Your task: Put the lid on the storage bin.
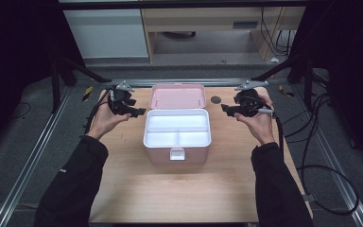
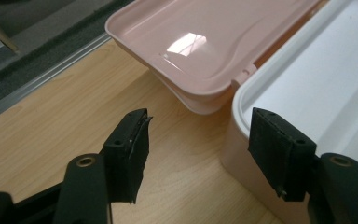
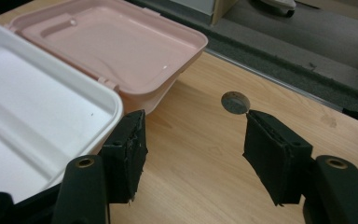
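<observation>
Pink storage box [image 1: 177, 137] sits mid-table, its lid [image 1: 177, 97] thrown back flat at 12 o'clock and a white tray [image 1: 177, 128] with 3 compartments seated in its mouth. Left gripper [image 1: 139, 112] at 9 o'clock and right gripper [image 1: 224, 109] at 3 o'clock both hang released, jaws spread on nothing. Risk, as I judge it: a jaw could catch the tray rim and tip it, or knock the light box askew. Whatever lies beneath the tray is hidden; the small grey disc [image 3: 235, 102] near the lid at 1 o'clock is hard to identify.
</observation>
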`<state>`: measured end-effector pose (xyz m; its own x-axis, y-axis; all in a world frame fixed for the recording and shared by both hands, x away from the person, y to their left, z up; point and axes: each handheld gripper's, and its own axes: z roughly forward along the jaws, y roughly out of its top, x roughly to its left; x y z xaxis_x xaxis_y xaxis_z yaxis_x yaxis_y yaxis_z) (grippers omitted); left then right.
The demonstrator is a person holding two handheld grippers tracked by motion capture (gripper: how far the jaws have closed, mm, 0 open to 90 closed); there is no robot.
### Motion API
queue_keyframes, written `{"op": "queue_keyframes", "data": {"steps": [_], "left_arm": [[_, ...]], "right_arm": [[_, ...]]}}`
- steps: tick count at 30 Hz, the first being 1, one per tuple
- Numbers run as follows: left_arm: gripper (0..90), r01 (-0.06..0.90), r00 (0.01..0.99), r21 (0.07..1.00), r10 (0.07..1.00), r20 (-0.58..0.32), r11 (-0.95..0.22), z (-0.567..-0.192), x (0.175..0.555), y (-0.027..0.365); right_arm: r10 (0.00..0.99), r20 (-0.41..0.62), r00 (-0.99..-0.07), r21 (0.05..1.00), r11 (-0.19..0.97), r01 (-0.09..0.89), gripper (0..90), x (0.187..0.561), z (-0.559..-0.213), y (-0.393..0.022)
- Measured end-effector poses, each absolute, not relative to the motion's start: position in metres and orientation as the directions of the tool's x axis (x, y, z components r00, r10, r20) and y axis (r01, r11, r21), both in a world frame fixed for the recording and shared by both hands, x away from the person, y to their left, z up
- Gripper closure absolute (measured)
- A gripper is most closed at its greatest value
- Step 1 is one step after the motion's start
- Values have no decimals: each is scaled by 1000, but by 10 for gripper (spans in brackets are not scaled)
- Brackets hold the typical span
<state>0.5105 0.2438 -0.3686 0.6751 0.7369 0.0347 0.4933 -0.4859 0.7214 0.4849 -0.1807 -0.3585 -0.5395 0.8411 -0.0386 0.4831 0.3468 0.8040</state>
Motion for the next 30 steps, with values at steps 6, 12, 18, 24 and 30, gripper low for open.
{"op": "queue_keyframes", "data": {"steps": [6,12,18,24,30], "left_arm": [[365,496,655,753,756,2,-432,-371,518,244],[360,505,637,747,770,15,-432,-370,529,242],[361,489,632,772,775,8,-406,-371,536,237],[361,485,635,772,772,12,-411,-381,544,232],[359,498,629,753,777,29,-430,-382,554,225]], "right_arm": [[851,-21,-524,809,323,492,422,498,-362,-174],[846,-28,-532,798,339,498,411,510,-360,-161],[843,-64,-535,813,355,462,415,526,-365,-147],[842,-31,-539,807,339,483,409,541,-372,-137],[832,-1,-555,809,327,488,421,551,-382,-128]]}}
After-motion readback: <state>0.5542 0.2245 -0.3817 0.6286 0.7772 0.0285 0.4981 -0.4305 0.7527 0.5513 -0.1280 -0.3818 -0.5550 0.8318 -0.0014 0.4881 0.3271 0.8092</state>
